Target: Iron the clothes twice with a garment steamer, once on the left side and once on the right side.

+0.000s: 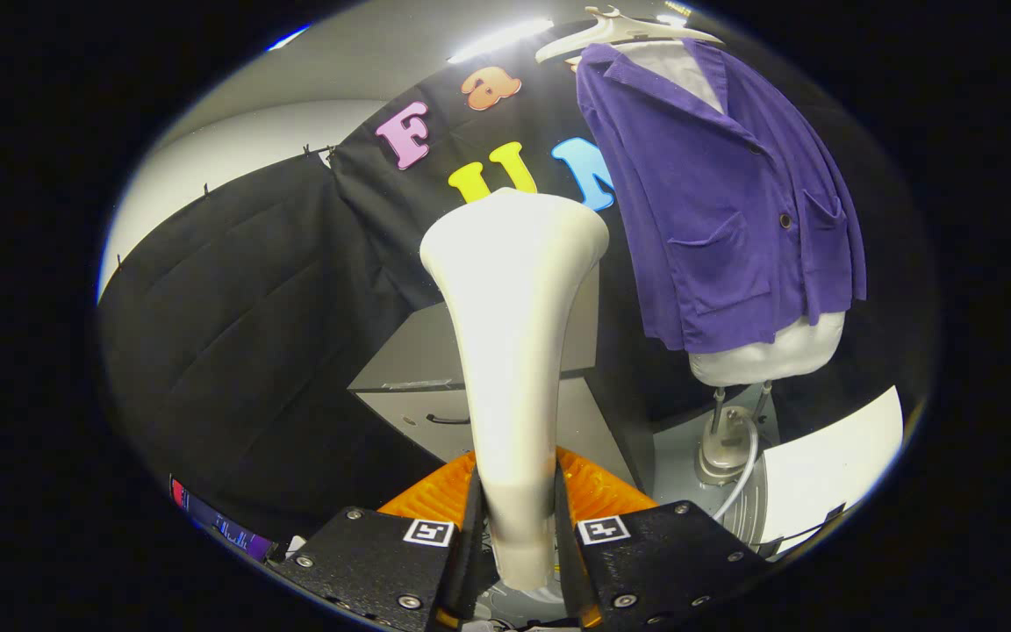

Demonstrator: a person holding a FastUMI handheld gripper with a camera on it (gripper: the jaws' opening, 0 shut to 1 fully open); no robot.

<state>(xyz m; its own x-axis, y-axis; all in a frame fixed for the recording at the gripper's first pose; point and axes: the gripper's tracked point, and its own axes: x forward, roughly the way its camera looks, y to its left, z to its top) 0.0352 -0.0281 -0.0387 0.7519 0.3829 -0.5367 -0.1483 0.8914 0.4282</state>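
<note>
A white garment steamer head (514,351) stands upright between my fingers, its wide nozzle end up and its handle squeezed by both pads. My gripper (516,518) is shut on that handle. Beyond the fingers and off to the right, a purple jacket (725,202) hangs on a white hanger (620,31) over a white mannequin torso (769,351). The steamer head is well apart from the jacket, to its left.
A steamer base (720,448) with a pole and a white hose stands on the floor under the jacket. A grey cabinet (435,386) with a drawer handle sits behind the steamer head. Black cloth walls close off the left and back. A white panel (830,474) lies at the right.
</note>
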